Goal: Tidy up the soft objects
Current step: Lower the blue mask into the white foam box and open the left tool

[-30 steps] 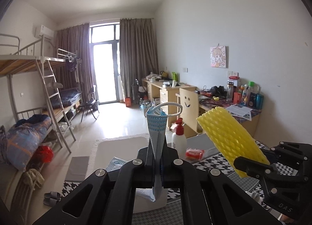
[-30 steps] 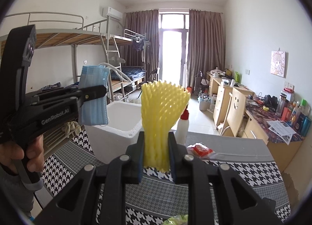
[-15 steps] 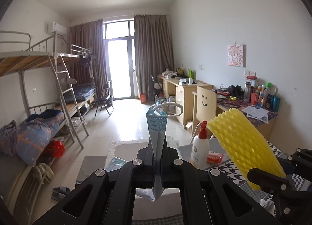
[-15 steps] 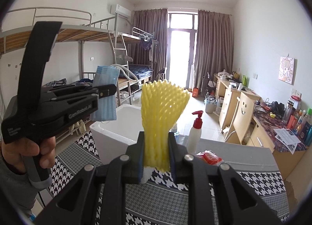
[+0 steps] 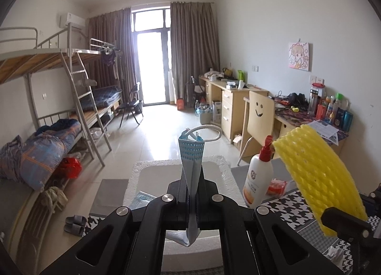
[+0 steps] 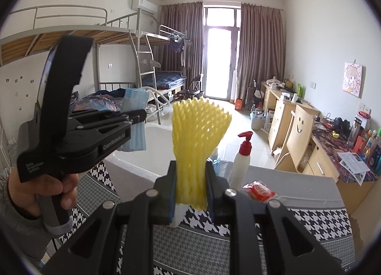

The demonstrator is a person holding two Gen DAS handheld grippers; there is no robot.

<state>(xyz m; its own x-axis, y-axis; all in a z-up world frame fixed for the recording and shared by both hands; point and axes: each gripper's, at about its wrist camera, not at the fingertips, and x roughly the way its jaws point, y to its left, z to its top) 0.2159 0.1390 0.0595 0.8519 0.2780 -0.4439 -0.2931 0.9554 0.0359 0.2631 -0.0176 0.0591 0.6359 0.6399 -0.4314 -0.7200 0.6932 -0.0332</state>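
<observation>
My left gripper [image 5: 190, 185] is shut on a folded blue face mask [image 5: 191, 155] with a white ear loop, held upright above the white foam box [image 5: 142, 170]. In the right wrist view the left gripper [image 6: 138, 116] shows at the left, with the mask [image 6: 134, 121] hanging from it over the box [image 6: 154, 155]. My right gripper [image 6: 190, 179] is shut on a yellow foam net sleeve [image 6: 197, 136], held above the houndstooth table [image 6: 309, 222]. The sleeve also shows at the right of the left wrist view [image 5: 314, 179].
A white pump bottle with a red top [image 6: 241, 158] stands beside the box, also seen in the left wrist view [image 5: 258, 179]. A red packet [image 6: 258, 191] lies next to it. Another blue mask [image 5: 140, 200] lies inside the box. Bunk beds stand left, desks right.
Both grippers have moved forward and up toward the foam box, still holding the mask and the yellow sleeve. The box and the pump bottle appear closer and lower in view.
</observation>
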